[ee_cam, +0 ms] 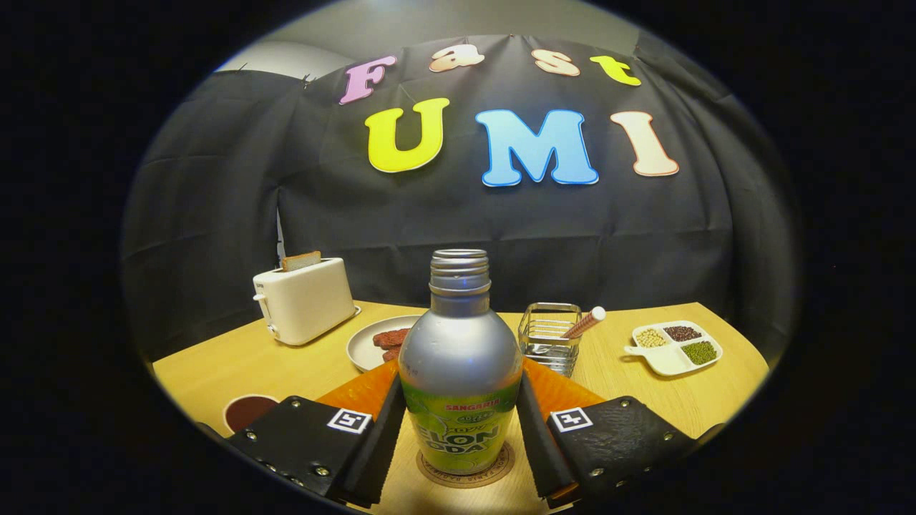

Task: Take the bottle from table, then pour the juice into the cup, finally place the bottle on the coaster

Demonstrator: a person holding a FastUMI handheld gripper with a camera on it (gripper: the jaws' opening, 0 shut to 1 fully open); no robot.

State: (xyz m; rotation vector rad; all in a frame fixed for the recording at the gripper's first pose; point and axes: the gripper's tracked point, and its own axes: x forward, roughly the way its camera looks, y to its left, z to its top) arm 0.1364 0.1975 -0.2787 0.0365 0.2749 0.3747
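Bottle [459,365] is standing upright right on the round coaster [465,468], dead centre between my gripper [459,436] fingers. From what I can see the fingers [381,436] sit just beside the bottle's sides, one on each flank, but I honestly cannot tell if they're pressing on it or a hair off, so no call on whether the tongs are clamped or loose. Cap's off, the threaded neck is bare at the top.

Behind the bottle there's an orange mat [358,392] on the wooden table [222,365]. Off to the left near my finger sits a cup [247,411] with something dark in it. Further back: a white toaster [304,299] with a slice of bread poking out, a plate [372,343] with some reddish-brown food, a clear holder [549,336] with a stick leaning in it, and a white divided dish [674,347] of beans over on the right.
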